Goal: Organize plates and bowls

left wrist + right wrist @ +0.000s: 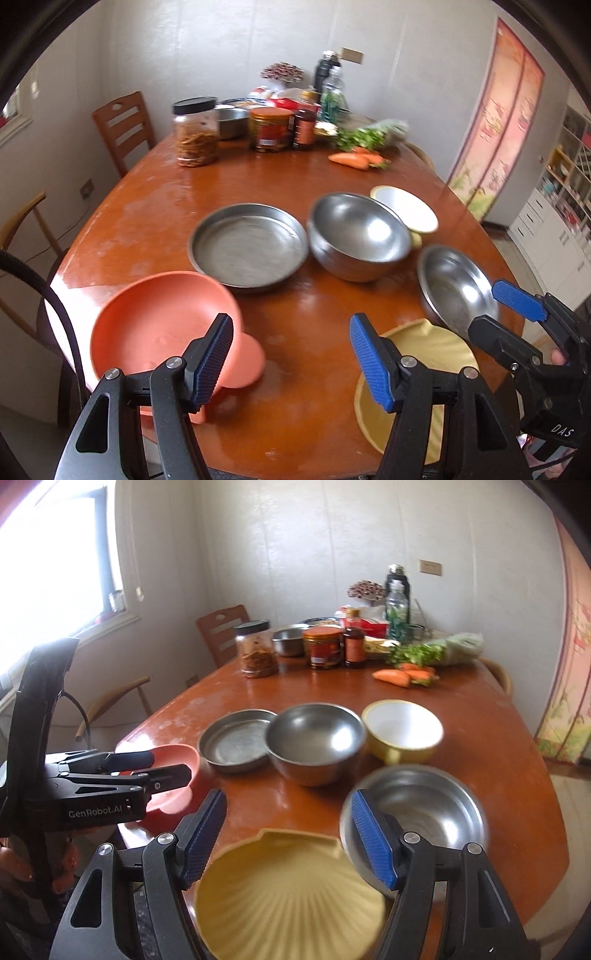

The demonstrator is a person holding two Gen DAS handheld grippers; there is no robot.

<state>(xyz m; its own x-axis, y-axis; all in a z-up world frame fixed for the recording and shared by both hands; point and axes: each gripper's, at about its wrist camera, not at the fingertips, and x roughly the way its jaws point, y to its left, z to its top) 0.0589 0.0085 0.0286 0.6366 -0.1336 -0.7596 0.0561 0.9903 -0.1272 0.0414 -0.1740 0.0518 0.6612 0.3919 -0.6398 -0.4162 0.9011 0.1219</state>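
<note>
The desk (pixel 480 716) holds my dishes in a loose cluster: a flat steel pan (pixel 248 248), a deep steel bowl (pixel 360 236) touching it, and a yellow bowl with a white inside (pixel 402 729) just behind. Nearer me lies the ribbed yellow plate (pixel 291 897) at the desk's edge.

My right tongs (pixel 290 843) are spread wide over that plate, and one of the fingers (pixel 373 843) seems to be inside the rim of a small steel bowl (pixel 424 808); I cannot tell whether it bears any weight. My left tongs (pixel 291 358) are spread too, with one finger at the wall of the tilted orange bowl (pixel 162 325).

My worry: neither bowl is pinched, so either could slide off a single finger, and the orange one sits near the desk's edge. Both tongs point forward and slightly down, side by side.
</note>
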